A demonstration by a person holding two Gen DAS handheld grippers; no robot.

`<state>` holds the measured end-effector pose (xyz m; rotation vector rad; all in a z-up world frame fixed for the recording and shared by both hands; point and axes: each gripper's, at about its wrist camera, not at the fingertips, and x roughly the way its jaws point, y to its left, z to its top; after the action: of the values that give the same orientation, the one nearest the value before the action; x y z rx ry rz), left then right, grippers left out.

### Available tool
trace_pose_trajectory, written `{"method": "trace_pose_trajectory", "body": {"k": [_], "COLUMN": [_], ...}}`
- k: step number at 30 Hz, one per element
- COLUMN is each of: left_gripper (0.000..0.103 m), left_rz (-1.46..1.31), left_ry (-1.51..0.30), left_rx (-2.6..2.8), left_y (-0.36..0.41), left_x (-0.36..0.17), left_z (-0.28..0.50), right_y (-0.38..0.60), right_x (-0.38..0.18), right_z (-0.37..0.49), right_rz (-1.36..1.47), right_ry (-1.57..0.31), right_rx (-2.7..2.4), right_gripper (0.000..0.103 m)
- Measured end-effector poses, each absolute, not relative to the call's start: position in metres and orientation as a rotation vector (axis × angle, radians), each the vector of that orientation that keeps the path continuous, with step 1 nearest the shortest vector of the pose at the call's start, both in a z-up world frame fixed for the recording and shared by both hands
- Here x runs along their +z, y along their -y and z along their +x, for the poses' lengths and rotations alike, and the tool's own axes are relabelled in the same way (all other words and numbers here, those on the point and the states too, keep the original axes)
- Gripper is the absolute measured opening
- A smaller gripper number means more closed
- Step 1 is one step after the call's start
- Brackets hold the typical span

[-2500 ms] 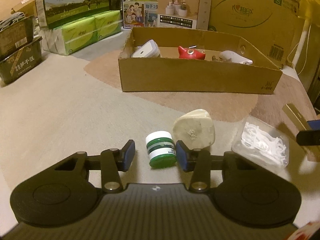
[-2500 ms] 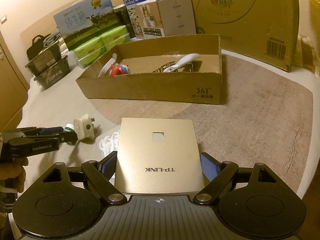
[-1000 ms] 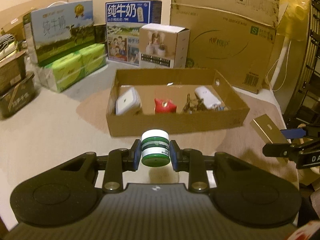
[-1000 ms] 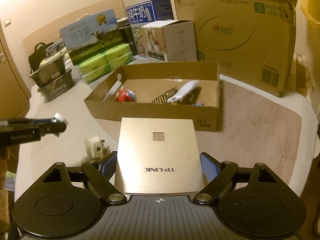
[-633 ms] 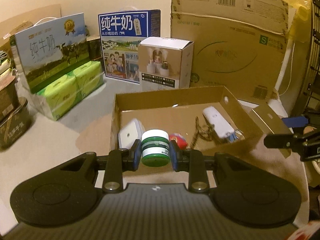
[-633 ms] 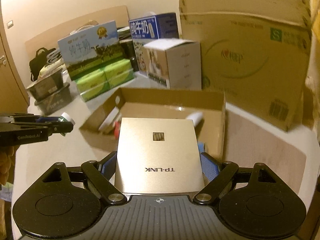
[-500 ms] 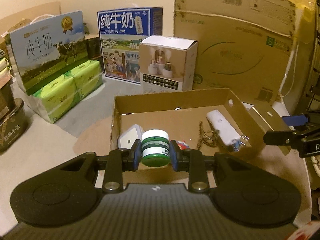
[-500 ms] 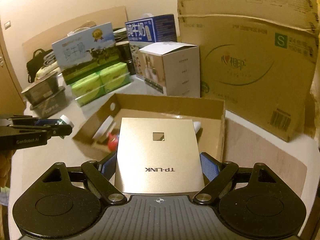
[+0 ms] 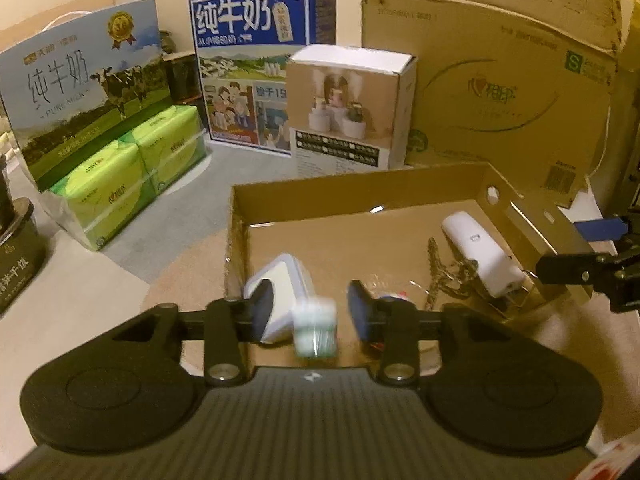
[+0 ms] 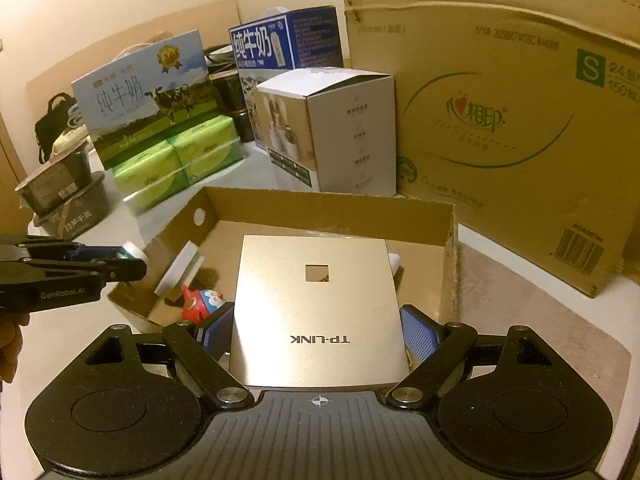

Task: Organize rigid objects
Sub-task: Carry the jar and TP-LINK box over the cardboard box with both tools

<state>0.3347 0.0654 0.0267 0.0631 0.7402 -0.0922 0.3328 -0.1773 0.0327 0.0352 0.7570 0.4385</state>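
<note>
Green-banded white jar [image 9: 315, 327], blurred, sits loose between the left gripper [image 9: 308, 312] jaws, which have just been opening, above the cardboard tray [image 9: 360, 196]. Right gripper [image 10: 318, 334] jaws stand wide, clamped on a gold flat box [image 10: 316, 304] reading "TP-LINK"; the tray lies just ahead of them.

Blurred green-white jar [image 9: 315, 333] above cardboard tray [image 9: 360, 190]; gold TP-LINK box [image 10: 318, 312] flat

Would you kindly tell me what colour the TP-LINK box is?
Matte gold; the TP-LINK box shows best in the right wrist view.
</note>
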Motion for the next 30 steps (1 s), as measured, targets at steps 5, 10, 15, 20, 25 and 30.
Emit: {"method": "trace_pose_trajectory", "body": {"k": [5, 10, 15, 20, 25, 30], "left_gripper": [0.038, 0.038, 0.038, 0.038, 0.038, 0.038], "left_rz": [0.048, 0.049, 0.041, 0.043, 0.043, 0.05], "left_ry": [-0.728, -0.732, -0.729, -0.721, -0.724, -0.728], "left_rx": [-0.073, -0.064, -0.059, -0.064, -0.066, -0.072], "left_y": [-0.075, -0.08, -0.083, -0.082, -0.082, -0.081], "left_x": [0.03, 0.028, 0.029, 0.031, 0.029, 0.026], "left_z": [0.334, 0.331, 0.329, 0.328, 0.33, 0.331], "right_y": [0.175, 0.173, 0.169, 0.164, 0.158, 0.15], "right_x": [0.032, 0.032, 0.034, 0.036, 0.035, 0.031], "right_z": [0.336, 0.339, 0.343, 0.353, 0.36, 0.367], "right_rz": [0.033, 0.039, 0.033, 0.033, 0.026, 0.019], "right_ry": [-0.756, -0.758, -0.758, -0.768, -0.775, -0.779], "right_rx": [0.439, 0.439, 0.436, 0.42, 0.425, 0.425], "right_gripper": [0.085, 0.085, 0.085, 0.085, 0.085, 0.085]}}
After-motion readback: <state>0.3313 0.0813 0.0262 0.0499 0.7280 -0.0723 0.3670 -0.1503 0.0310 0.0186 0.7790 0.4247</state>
